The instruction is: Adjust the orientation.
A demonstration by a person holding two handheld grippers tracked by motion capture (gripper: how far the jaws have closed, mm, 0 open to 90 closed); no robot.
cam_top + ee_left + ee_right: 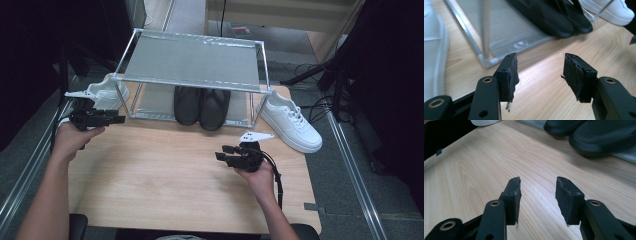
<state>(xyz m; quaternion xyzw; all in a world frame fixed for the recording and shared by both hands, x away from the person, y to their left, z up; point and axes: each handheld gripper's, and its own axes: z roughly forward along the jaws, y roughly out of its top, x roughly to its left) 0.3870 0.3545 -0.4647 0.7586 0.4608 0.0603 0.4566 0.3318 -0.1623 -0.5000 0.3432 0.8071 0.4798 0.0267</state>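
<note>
Left claw [117,119] gapes, nothing between its jaws, just beside the white sneaker [102,92] at the rack's [192,62] left end (sole side on); right claw [223,153] open mid-surface [160,170].

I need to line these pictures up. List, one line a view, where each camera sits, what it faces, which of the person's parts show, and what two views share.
High view: above the person's side, facing forward and down on the table; both forearms, left gripper, right gripper.
Left gripper view: on that gripper, facing the rack; its open jaws.
Right gripper view: low over the wood; its open jaws.
Shared: black shoes.
</note>
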